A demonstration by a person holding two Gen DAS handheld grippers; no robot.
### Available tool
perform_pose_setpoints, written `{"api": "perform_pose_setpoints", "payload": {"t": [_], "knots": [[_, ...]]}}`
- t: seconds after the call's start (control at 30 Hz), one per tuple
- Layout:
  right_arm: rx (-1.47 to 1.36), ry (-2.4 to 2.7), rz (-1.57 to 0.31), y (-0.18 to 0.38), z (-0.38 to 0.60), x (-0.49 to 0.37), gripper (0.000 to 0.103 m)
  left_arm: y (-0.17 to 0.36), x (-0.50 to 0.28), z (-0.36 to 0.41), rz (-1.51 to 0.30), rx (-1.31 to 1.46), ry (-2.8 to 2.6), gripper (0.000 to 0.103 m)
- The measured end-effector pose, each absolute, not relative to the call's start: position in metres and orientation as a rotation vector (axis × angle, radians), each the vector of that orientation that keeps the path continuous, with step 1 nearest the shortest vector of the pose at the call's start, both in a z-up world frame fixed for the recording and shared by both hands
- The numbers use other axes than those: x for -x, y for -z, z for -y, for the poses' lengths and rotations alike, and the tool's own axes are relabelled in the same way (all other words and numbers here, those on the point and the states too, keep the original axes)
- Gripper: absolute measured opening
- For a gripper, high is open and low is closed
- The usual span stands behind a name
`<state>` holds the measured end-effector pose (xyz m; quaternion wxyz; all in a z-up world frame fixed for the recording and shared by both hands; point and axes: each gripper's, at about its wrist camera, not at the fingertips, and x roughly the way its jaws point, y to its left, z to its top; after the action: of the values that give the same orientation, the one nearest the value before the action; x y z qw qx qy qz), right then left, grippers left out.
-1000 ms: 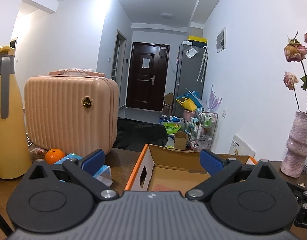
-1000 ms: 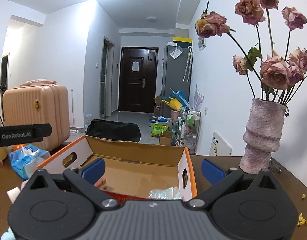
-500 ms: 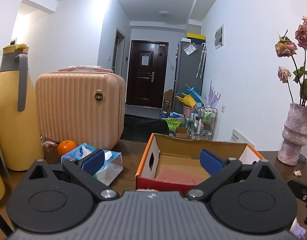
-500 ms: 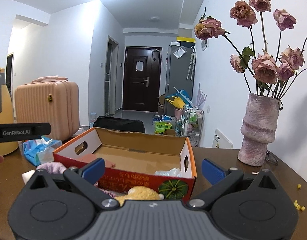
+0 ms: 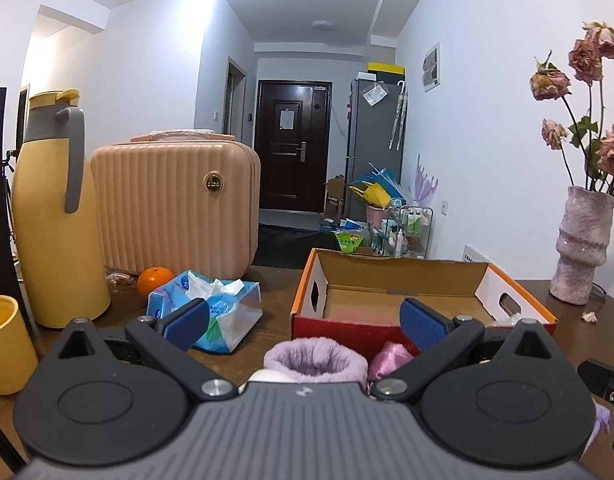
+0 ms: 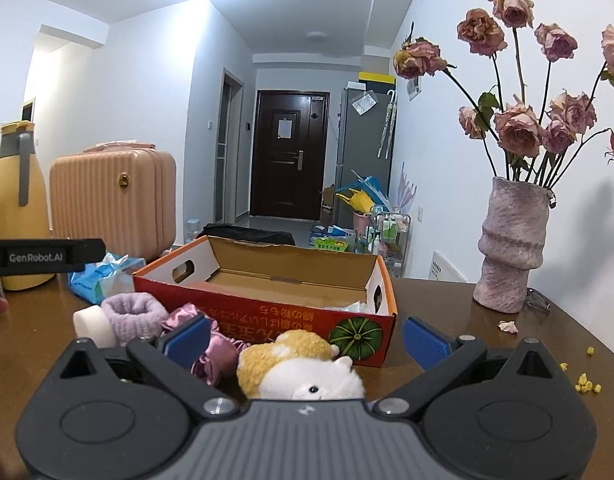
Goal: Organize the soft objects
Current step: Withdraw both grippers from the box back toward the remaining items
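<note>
Both cameras have drawn back from the cardboard box (image 6: 267,280), so the soft items in front of it have come into view and can be selected. The left claw (image 5: 303,324) is open and empty; between its fingers lie a lilac fuzzy band (image 5: 315,362) and a pink satin scrunchie (image 5: 389,360). The right claw (image 6: 307,338) is also open and empty, hovering above a yellow-and-white plush toy (image 6: 303,372) on the worktop (image 6: 467,344). A white foam block (image 6: 92,322) touches the band. The box is rigid, open-topped and nearly empty, ready to receive items. Judgement: grasping has not begun; the plush will compress easily.
</note>
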<state>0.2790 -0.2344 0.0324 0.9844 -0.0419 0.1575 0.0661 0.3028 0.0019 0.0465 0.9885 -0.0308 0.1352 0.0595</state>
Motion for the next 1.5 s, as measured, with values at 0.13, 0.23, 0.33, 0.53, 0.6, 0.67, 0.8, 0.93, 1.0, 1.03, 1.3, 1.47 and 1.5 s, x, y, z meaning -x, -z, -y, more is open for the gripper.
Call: {"api": "perform_pose_setpoints", "payload": {"t": [0.13, 0.23, 0.33, 0.53, 0.6, 0.67, 0.8, 0.93, 1.0, 1.03, 1.3, 1.47, 1.5], "knots": [[0.081, -0.141, -0.306, -0.031, 0.233, -0.265, 0.103, -0.043, -0.290, -0.001, -0.270, 0.048, -0.117, 0.103], [0.078, -0.147, -0.307, -0.029, 0.231, -0.256, 0.103, -0.040, -0.281, 0.000, -0.272, 0.040, -0.117, 0.103], [0.072, -0.154, -0.310, -0.025, 0.230, -0.247, 0.103, -0.038, -0.271, 0.000, -0.273, 0.039, -0.109, 0.103], [0.053, -0.158, -0.317, -0.020, 0.231, -0.234, 0.103, -0.033, -0.253, 0.002, -0.276, 0.032, -0.094, 0.103], [0.046, -0.157, -0.322, -0.019, 0.232, -0.231, 0.103, -0.031, -0.247, 0.002, -0.277, 0.029, -0.093, 0.103], [0.041, -0.159, -0.327, -0.016, 0.232, -0.228, 0.103, -0.029, -0.242, 0.001, -0.281, 0.030, -0.092, 0.103], [0.038, -0.163, -0.338, -0.012, 0.231, -0.221, 0.103, -0.026, -0.232, -0.003, -0.290, 0.030, -0.090, 0.103], [0.037, -0.168, -0.350, -0.007, 0.229, -0.214, 0.103, -0.022, -0.223, -0.007, -0.303, 0.029, -0.089, 0.103], [0.036, -0.169, -0.356, -0.005, 0.228, -0.212, 0.103, -0.020, -0.218, -0.010, -0.311, 0.028, -0.089, 0.103], [0.036, -0.168, -0.358, -0.004, 0.228, -0.211, 0.103, -0.019, -0.215, -0.011, -0.313, 0.028, -0.088, 0.103], [0.033, -0.161, -0.385, 0.003, 0.225, -0.206, 0.103, -0.013, -0.201, -0.022, -0.344, 0.034, -0.081, 0.103], [0.048, -0.182, -0.408, 0.007, 0.217, -0.205, 0.103, -0.011, -0.197, -0.029, -0.359, 0.043, -0.086, 0.103], [0.052, -0.188, -0.413, 0.009, 0.215, -0.204, 0.103, -0.011, -0.196, -0.030, -0.360, 0.044, -0.087, 0.103]]}}
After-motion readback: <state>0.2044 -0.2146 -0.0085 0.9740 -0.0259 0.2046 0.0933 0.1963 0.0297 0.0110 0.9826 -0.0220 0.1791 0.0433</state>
